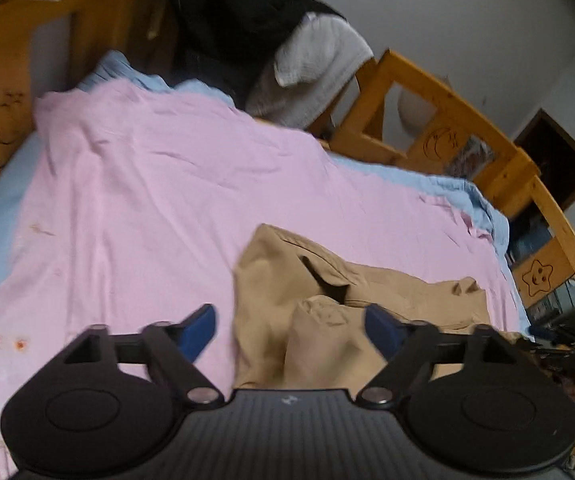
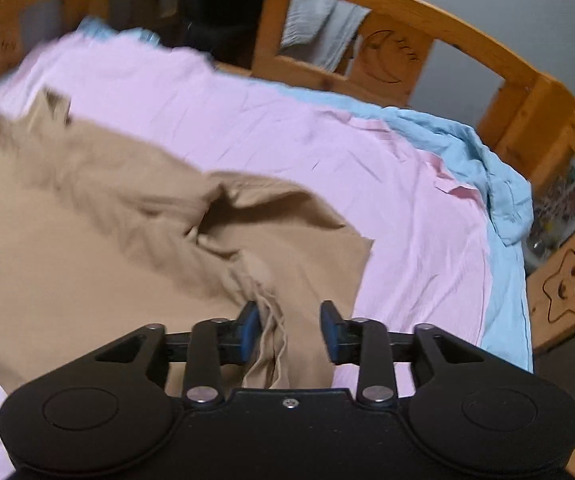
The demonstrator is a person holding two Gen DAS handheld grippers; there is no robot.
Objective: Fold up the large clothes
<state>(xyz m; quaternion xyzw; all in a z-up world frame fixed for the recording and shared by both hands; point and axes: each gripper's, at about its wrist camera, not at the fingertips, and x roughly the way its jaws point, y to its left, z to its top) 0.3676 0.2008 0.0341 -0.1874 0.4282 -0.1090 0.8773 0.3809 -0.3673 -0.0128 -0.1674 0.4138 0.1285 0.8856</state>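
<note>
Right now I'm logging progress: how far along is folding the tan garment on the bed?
Partly done: the tan garment lies doubled and rumpled on the pink sheet. In hand: nothing; the left gripper and right gripper are open over it. Left: smoothing and final folds.

Pine bed frame (image 2: pixel 387 8), honey-coloured wood with open rectangular cut-outs, runs along the far and right sides of the mattress. Rail panels carry burnt-line drawings: crescent moon (image 2: pixel 383 56) on a far panel, smiling star (image 2: pixel 569 284) on a right panel.

Bedding: wrinkled pink sheet (image 1: pixel 167 168) over most of the mattress, pale blue sheet (image 2: pixel 503 184) showing beneath it at the far and right edges, bunched near the right rail.

Grey-white quilted cloth (image 1: pixel 319 60) draped over the far rail, dark garments (image 1: pixel 239 12) piled just left of it.

Plain grey-white wall (image 1: pixel 467 16) behind. Dark framed rectangle (image 1: pixel 559 160) on it, far right. Light dim, even; frames blurred.
</note>
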